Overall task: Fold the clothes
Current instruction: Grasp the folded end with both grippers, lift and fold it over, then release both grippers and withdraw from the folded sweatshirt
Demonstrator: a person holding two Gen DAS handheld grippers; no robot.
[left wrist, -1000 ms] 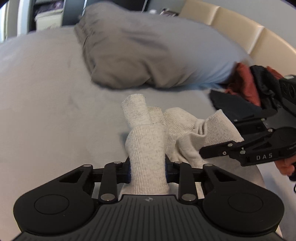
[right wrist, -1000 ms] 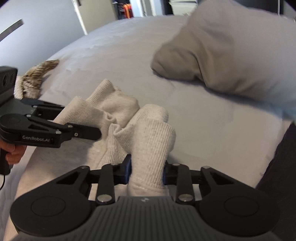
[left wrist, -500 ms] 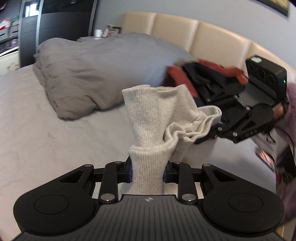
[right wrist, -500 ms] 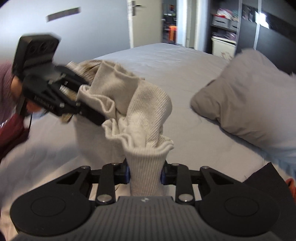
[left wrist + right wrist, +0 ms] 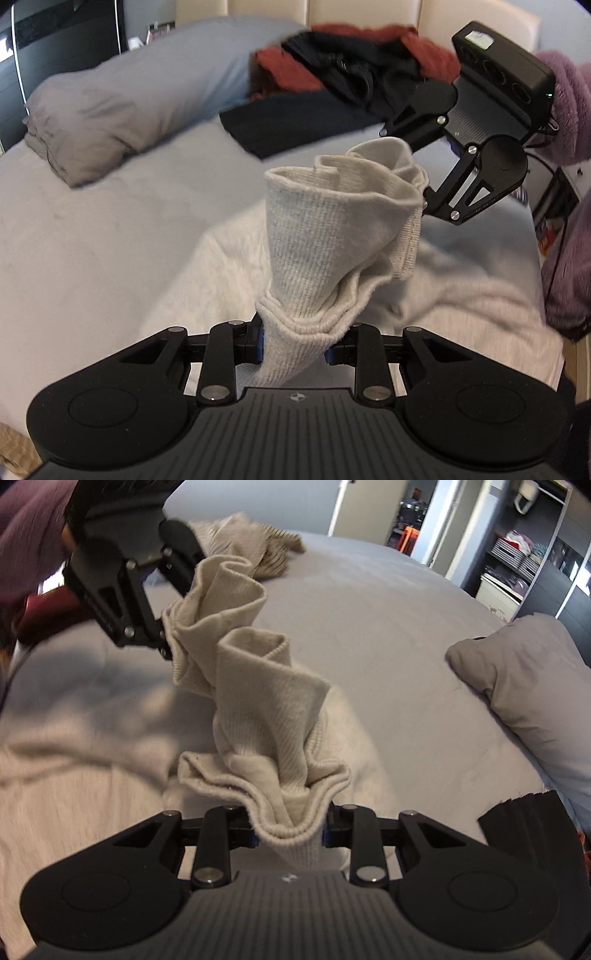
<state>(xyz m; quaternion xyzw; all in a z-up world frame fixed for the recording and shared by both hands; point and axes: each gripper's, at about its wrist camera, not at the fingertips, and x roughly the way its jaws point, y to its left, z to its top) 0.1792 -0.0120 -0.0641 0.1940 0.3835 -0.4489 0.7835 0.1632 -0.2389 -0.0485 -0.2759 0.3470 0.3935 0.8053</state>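
Note:
A cream ribbed knit sweater (image 5: 332,229) is lifted by its hem, while its body (image 5: 461,295) trails on the grey bed (image 5: 92,240). My left gripper (image 5: 295,343) is shut on a bunched part of the ribbed hem. Up and to the right, my right gripper (image 5: 415,173) pinches another part of the same hem. In the right wrist view, the right gripper (image 5: 290,830) is shut on the gathered hem (image 5: 266,701). The left gripper (image 5: 175,616) holds the cloth at upper left. The hem sags in folds between the two.
A grey pillow (image 5: 110,107) (image 5: 524,686) lies at the bed's head. Red and black clothes (image 5: 351,66) are piled against the beige headboard (image 5: 369,11). Another beige knit piece (image 5: 251,542) lies farther off, and a dark folded item (image 5: 528,830) sits near right. A purple fleece sleeve (image 5: 565,92) holds the right gripper.
Both grippers have risen and swung sideways, rolling as they went, with the hem still pinched. The sweater's edge has come off the bed and now hangs between them.

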